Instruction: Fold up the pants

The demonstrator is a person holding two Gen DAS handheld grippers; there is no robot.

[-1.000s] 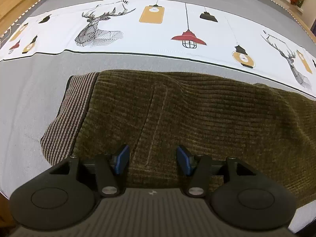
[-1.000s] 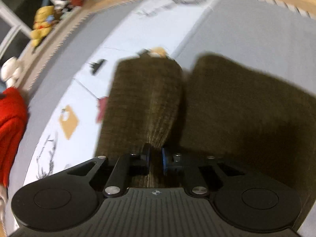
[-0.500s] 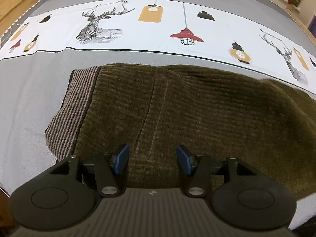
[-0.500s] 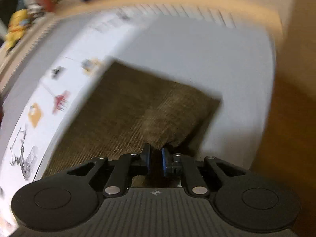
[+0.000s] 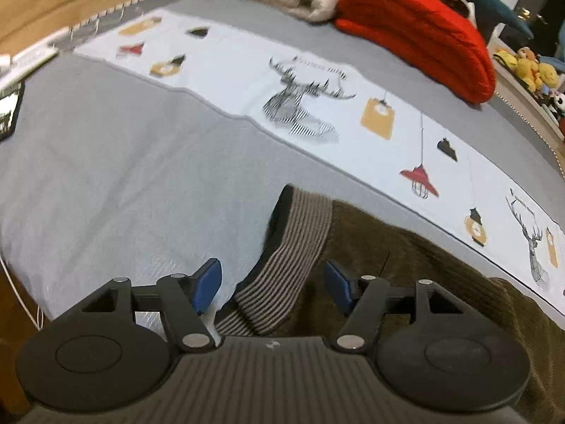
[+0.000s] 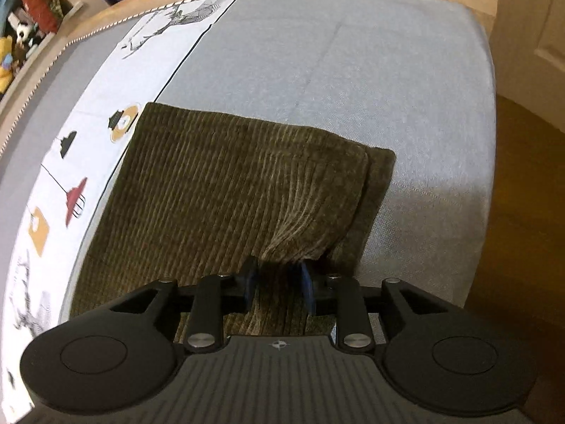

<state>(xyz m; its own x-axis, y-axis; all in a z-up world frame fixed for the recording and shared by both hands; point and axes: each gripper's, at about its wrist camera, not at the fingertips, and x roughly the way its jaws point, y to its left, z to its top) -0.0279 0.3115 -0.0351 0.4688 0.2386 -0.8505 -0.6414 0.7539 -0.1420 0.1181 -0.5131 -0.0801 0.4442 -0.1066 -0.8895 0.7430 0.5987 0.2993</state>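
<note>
**Both grippers loosening over pants on bed**

Left gripper (image 5: 272, 284) opening, striped waistband (image 5: 293, 258) between untouched pads. Right gripper (image 6: 277, 284) opening around a corduroy fold. Olive pants (image 6: 219, 190) lie folded near the bed (image 6: 353, 63) corner. Beyond: printed runner (image 5: 317, 81), red cushion (image 5: 416, 28). No legible writing.

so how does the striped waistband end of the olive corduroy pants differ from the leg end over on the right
The striped waistband end is fine grey-and-dark ribbed knit; the leg end is plain olive corduroy with wide ribs. The waistband end sits between the wide, opening jaws of the left gripper, untouched; at the leg end a bunched fold stands between the narrower, opening jaws of the right gripper. Both ends lie on the grey bedspread.
</note>
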